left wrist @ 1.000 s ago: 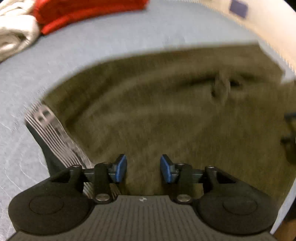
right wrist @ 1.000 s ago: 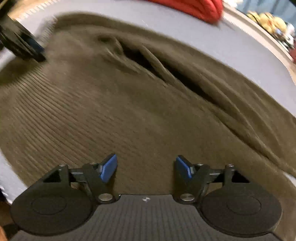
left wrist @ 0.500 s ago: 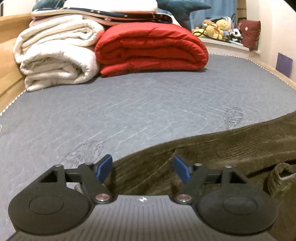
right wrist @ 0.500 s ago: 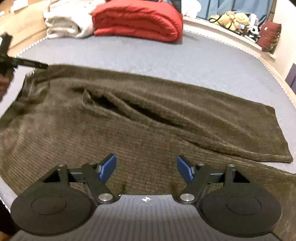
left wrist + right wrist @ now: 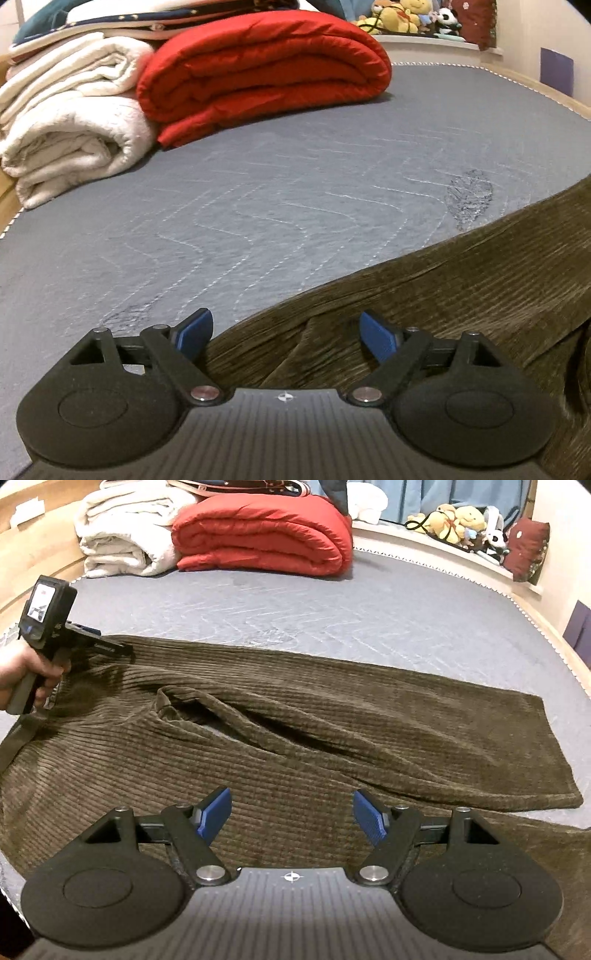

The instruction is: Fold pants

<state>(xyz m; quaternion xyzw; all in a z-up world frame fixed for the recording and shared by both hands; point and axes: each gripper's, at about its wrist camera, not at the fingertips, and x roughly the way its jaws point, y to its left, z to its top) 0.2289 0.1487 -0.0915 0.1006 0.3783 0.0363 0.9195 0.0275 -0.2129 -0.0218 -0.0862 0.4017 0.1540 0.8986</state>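
You have one pair of pants spread on the mattress. Your two grippers, left gripper and right gripper, both have fingers spread, gripping nothing.

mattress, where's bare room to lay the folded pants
The mattress is bare between the pants and the red quilt. It's crowded at the head, where that quilt sits beside the white blanket.

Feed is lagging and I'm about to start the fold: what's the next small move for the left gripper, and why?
Probably close the left gripper on the pants edge. Its jaws stand open at the far waist corner, holding nothing, and the pants still lie spread flat on the mattress. The right gripper is also open.
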